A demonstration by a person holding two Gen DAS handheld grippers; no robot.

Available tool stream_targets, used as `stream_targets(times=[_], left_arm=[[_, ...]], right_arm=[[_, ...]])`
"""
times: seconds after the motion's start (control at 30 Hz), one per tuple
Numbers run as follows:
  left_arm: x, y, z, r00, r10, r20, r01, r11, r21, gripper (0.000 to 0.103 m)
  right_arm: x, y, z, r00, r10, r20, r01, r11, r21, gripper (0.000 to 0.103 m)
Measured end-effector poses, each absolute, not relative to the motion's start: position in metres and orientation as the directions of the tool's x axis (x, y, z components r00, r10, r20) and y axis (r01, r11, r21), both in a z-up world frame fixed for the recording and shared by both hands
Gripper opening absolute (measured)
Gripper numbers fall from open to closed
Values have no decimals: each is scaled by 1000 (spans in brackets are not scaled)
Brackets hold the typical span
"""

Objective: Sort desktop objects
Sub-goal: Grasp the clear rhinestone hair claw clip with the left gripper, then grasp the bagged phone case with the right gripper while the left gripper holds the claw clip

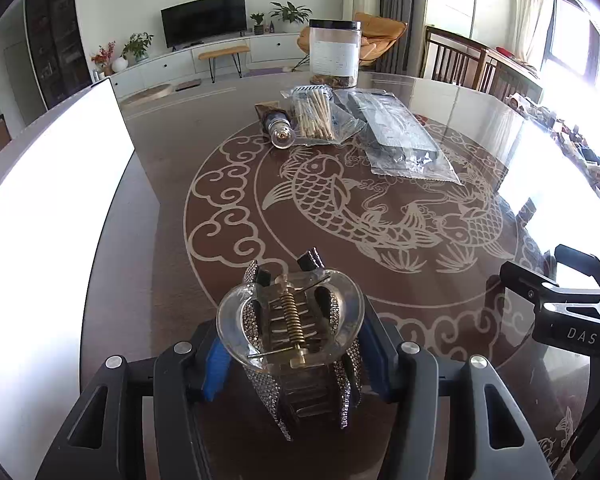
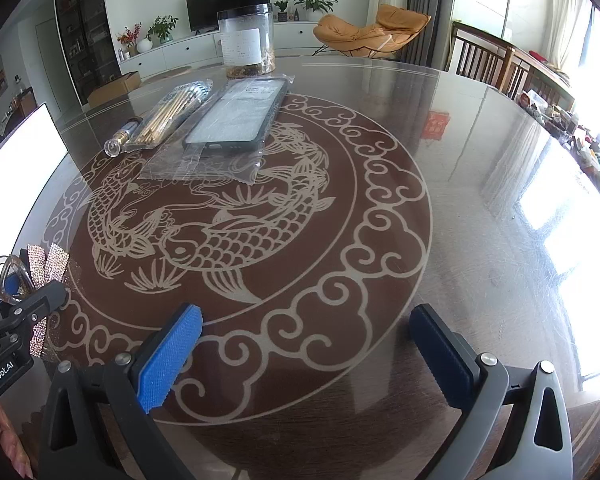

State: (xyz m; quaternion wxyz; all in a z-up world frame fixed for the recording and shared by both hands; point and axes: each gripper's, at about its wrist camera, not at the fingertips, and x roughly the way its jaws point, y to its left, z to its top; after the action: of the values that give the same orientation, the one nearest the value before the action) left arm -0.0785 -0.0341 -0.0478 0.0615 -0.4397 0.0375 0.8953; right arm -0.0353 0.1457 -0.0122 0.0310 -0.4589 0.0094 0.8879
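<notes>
From the left wrist view, the left gripper [image 1: 290, 344] tilts steeply down over the round, glass-topped brown worktop [image 1: 172, 184] with its pale carp medallion [image 1: 352, 204], and its jaws are clenched on a clear plastic hair claw clip with rhinestone-studded prongs [image 1: 290, 320], blue pads pressing both sides of its body; the clip's brass spring faces the camera. The clip sits on the near side of the carp medallion, just over its cloud border. Beyond the medallion's far rim lie a clear light bulb with a metal base [image 1: 278, 130], a clear bag of wooden sticks [image 1: 314, 114] touching it, and a dark phone case in a clear plastic sleeve [image 1: 404, 136] overlapping that bag; a clear cylindrical jar with a black lid [image 1: 334, 52] stands behind them near the worktop's far edge. The medallion's centre is bare, and a white panel [image 1: 40, 220] bounds the worktop left of it. The right gripper's black frame [image 1: 572, 312] shows right of the medallion. From the right wrist view, the right gripper [image 2: 304, 356] also points steeply down, jaws released and wide apart with nothing between them, over the medallion's [image 2: 236, 216] near cloud border. The hair clip [image 2: 40, 268] in the left gripper [image 2: 16, 320] is at the medallion's left rim. Right of the medallion the worktop [image 2: 480, 200] runs bare and glossy to its curved edge.
</notes>
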Motion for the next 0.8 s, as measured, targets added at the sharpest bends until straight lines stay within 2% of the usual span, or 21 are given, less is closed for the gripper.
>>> stream_targets(times=[0.3, 0.33, 0.4, 0.6, 0.73, 0.8], left_arm=[[-78, -33, -48, -609, 79, -789, -141, -990, 10, 56], [-77, -33, -47, -609, 79, -789, -142, -990, 10, 56], [-77, -33, -48, -609, 81, -789, -142, -990, 8, 56], [-77, -34, -47, -610, 84, -788, -144, -990, 6, 56], [-76, -34, -47, -610, 84, -788, -144, -990, 6, 56], [-76, -34, -47, -610, 86, -788, -145, -989, 4, 56]], right_arm=[[-38, 145, -12, -578, 41, -815, -58, -998, -10, 103], [-41, 144, -10, -579, 11, -815, -32, -999, 9, 103], [-48, 150, -2, -601, -129, -789, 13, -988, 151, 103], [-146, 140, 33, -572, -205, -794, 27, -972, 232, 103], [-218, 126, 20, -513, -170, -841, -12, -979, 205, 102], [-239, 121, 9, -492, -145, -859, -26, -983, 181, 98]])
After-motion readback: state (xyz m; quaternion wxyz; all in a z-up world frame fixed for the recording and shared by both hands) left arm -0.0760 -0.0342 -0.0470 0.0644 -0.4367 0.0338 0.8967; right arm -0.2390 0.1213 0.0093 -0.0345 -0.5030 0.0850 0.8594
